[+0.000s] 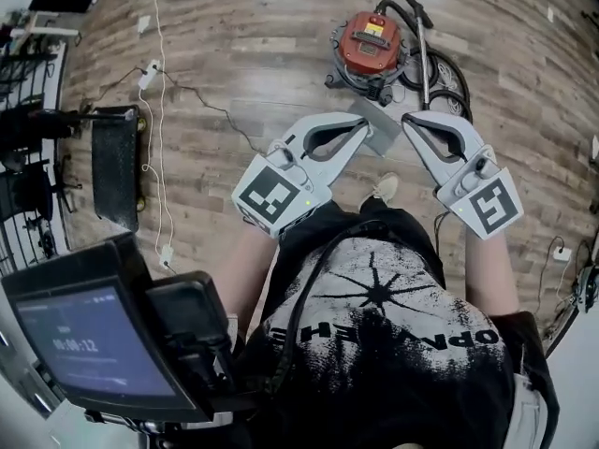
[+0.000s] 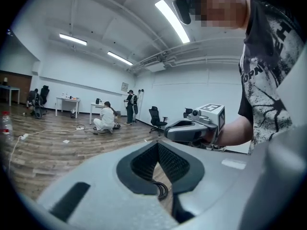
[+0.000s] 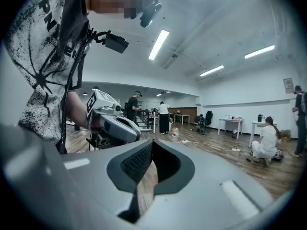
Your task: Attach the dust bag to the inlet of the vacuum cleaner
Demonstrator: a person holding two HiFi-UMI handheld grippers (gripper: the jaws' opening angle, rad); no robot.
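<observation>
Vacuum cleaner (image 1: 371,45), red-lidded, stands on the far floor (image 1: 234,45). A flat grey sheet (image 1: 379,131), perhaps the dust bag, lies just on its near side. Left gripper (image 1: 360,127) and right gripper (image 1: 408,120) have fingers clenched, empty: they should open before descending. Only the head view shows the cleaner.

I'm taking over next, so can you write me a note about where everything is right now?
Left hand-held gripper: shut, empty.
Right hand-held gripper: shut, empty.
The red vacuum cleaner stands on the floor ahead.
A flat grey piece, likely the dust bag, lies beside it.
Done: nothing attached yet.
Left: pick up the bag and fit it to the inlet, which I cannot see.
</observation>
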